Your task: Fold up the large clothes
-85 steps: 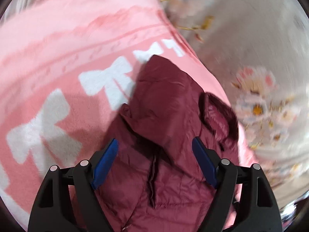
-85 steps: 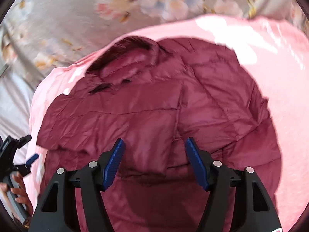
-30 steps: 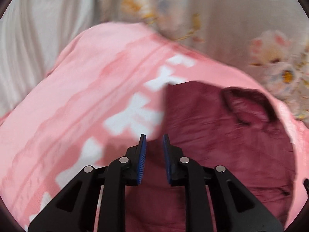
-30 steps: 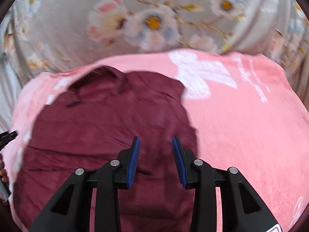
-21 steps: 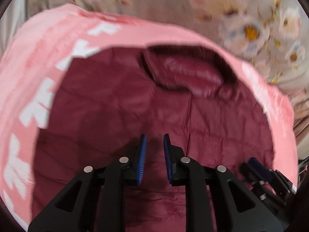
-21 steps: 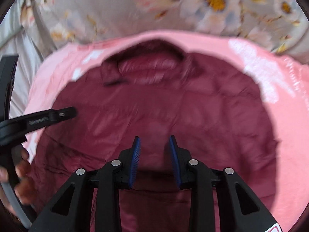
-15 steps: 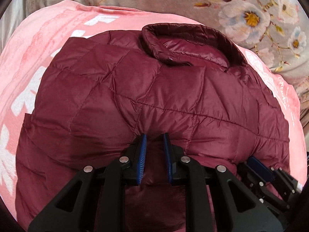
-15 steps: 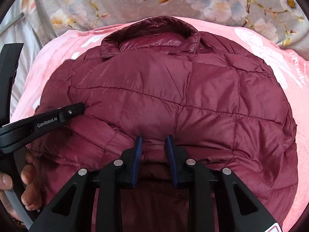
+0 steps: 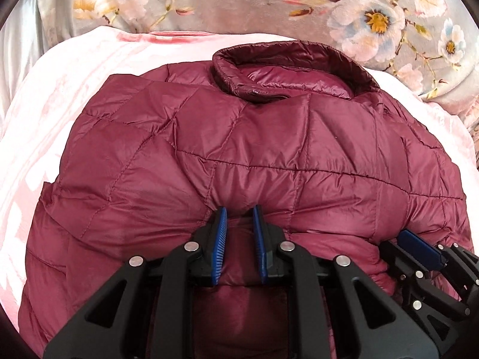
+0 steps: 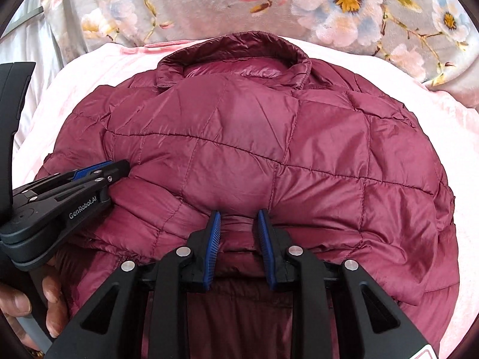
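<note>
A maroon quilted jacket (image 9: pixel 269 155) lies spread on a pink blanket (image 9: pixel 74 83), its collar (image 9: pixel 293 68) at the far side. My left gripper (image 9: pixel 239 211) is shut on a bunched fold at the jacket's near edge, with maroon fabric filling the narrow gap between its blue pads. In the right wrist view the same jacket (image 10: pixel 254 149) fills the picture, and my right gripper (image 10: pixel 238 214) is shut on the near edge as well. The two grippers sit side by side: the right gripper (image 9: pixel 407 239) shows at the lower right and the left gripper (image 10: pixel 116 169) at the left.
A grey bedspread (image 9: pixel 239 3) printed with flowers lies beyond the blanket. A person's hand (image 10: pixel 27 308) holds the left gripper's handle at the lower left. Pink blanket (image 10: pixel 449 113) borders the jacket on both sides.
Both grippers swung in over the jacket and sank, fabric between their pads. The right jaws drew closer together. Over the last half second nothing moved.
</note>
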A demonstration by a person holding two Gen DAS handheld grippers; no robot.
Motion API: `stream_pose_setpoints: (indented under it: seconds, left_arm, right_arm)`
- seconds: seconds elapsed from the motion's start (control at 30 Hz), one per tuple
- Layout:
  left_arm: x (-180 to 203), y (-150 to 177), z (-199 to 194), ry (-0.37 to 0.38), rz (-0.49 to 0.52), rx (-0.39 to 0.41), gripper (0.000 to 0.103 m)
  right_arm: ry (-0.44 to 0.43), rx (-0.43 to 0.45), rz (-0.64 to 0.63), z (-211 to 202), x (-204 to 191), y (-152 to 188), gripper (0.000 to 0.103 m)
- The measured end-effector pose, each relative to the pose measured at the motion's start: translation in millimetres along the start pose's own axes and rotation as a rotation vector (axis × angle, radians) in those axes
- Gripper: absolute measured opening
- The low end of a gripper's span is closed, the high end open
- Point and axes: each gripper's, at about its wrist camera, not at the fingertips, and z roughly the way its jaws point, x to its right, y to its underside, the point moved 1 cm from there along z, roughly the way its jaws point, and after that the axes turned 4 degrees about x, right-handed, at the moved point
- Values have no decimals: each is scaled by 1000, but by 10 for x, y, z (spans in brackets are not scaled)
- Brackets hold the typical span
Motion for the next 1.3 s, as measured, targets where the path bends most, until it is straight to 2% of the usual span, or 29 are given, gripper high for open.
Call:
stream_pose_setpoints:
  seconds: [0.23, 0.27, 0.33, 0.4, 0.47, 0.5, 0.53, 0.57, 0.67, 0.73, 0.83, 0.87, 0.9, 0.93, 0.97, 1.0, 1.03, 1.07, 1.13, 1.17, 1.23, 1.3]
  left_arm:
    - [-5, 8, 1, 9, -8, 3, 17]
    - [-27, 5, -4, 26, -21, 4, 19]
    - [-146, -21, -38, 107, -85, -6, 23]
    - [-265, -134, -70, 171, -118, -59, 26]
    - [-398, -317, -117, 206, -169, -61, 37]
    - [-486, -463, -137, 230, -214, -42, 41]
    - [-558, -612, -115, 251, -254, -33, 53]
    - [-608, -750, -44, 274, -287, -36, 58]
    - [-670, -980, 243, 280, -337, -79, 58]
    - [-678, -1074, 526, 325, -391, -137, 58]
    - [-624, -1130, 800, 333, -423, -199, 56]
    - [-604, -1147, 840, 328, -417, -206, 50]
    - [-559, -1174, 876, 324, -397, -207, 46]
    - [-517, -1196, 899, 324, -377, -210, 33]
    - [-494, -1211, 913, 325, -365, -217, 20]
    - [-473, -1228, 925, 326, -360, -223, 18]
    - [-476, -1256, 913, 333, -362, -214, 12]
    - [-497, -1300, 880, 344, -364, -195, 10]
    - [-558, -1333, 780, 358, -370, -151, 9]
    - [-584, -1337, 728, 359, -365, -130, 9]
    - [-590, -1289, 693, 322, -319, -111, 9]
    - [-573, -1176, 774, 282, -278, -131, 9]
  right_arm:
    - [-40, 1, 31, -4, 64, -5, 26]
    - [-55, 0, 40, -4, 86, -9, 27]
    - [-122, -9, 81, -43, 169, -41, 32]
    - [-172, -20, 108, -133, 254, -127, 35]
    - [-170, 21, 119, -268, 377, -310, 43]
    - [-158, 54, 129, -321, 463, -452, 51]
    - [-153, 75, 148, -327, 544, -587, 57]
    - [-165, 90, 182, -270, 654, -759, 58]
    - [-214, 92, 305, 74, 931, -1067, 58]
    - [-219, 42, 366, 357, 1050, -1173, 60]
    - [-240, -43, 383, 733, 1023, -1233, 59]
    - [-241, -61, 368, 808, 982, -1231, 57]
    - [-237, -75, 326, 875, 886, -1250, 45]
    - [-230, -87, 269, 918, 771, -1278, 26]
    - [-217, -96, 230, 940, 698, -1304, 16]
    - [-218, -92, 189, 939, 595, -1353, 9]
    - [-244, -65, 198, 883, 570, -1406, 8]
    - [-311, -8, 243, 763, 589, -1489, 8]
    - [-480, 100, 358, 518, 716, -1585, 5]
    - [-518, 129, 391, 450, 762, -1592, 5]
    - [-438, 107, 370, 461, 788, -1540, 4]
    - [-279, 30, 286, 613, 742, -1377, 4]
